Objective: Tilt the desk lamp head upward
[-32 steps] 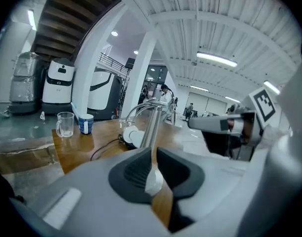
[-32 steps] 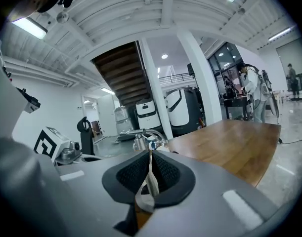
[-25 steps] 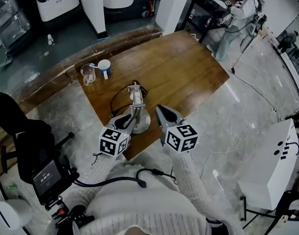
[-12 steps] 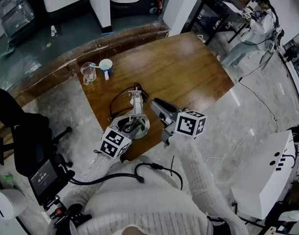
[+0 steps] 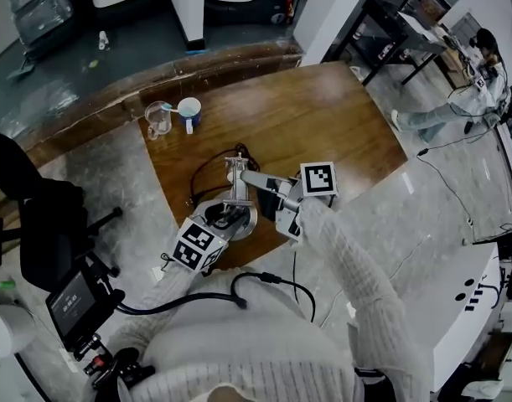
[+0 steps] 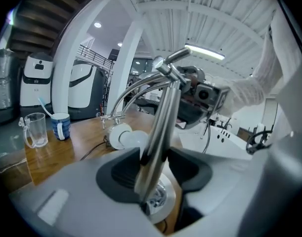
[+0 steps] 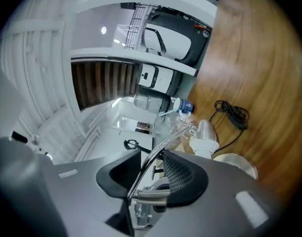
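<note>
- Two hand-held grippers are pictured at a chrome desk lamp [image 5: 235,193], which is stood near the front edge of a wooden table [image 5: 314,115].
- The left gripper [image 5: 225,219] [image 6: 153,164] is set low on the lamp, just above its round base [image 5: 249,221]. The upright pole [image 6: 159,127] is seen between its jaws, which are opening and stand wide, with a gap on the pole's left side.
- The right gripper [image 5: 257,180] [image 7: 153,168] is brought in higher up, from the right. The thin curved arm [image 7: 158,152] is framed between its jaws, which are also opening and are not pressed on it.
- The lamp head [image 6: 123,136] [image 7: 206,132] is seen at the far end of that arm, low over the wood.
- One black cable [image 5: 204,164] [image 7: 233,113] is looped on the table beside the lamp.
- A glass mug [image 5: 157,118] [image 6: 35,130] and a blue-and-white cup [image 5: 188,110] [image 6: 61,126] are stood side by side at the far left corner, well apart from the lamp.
</note>
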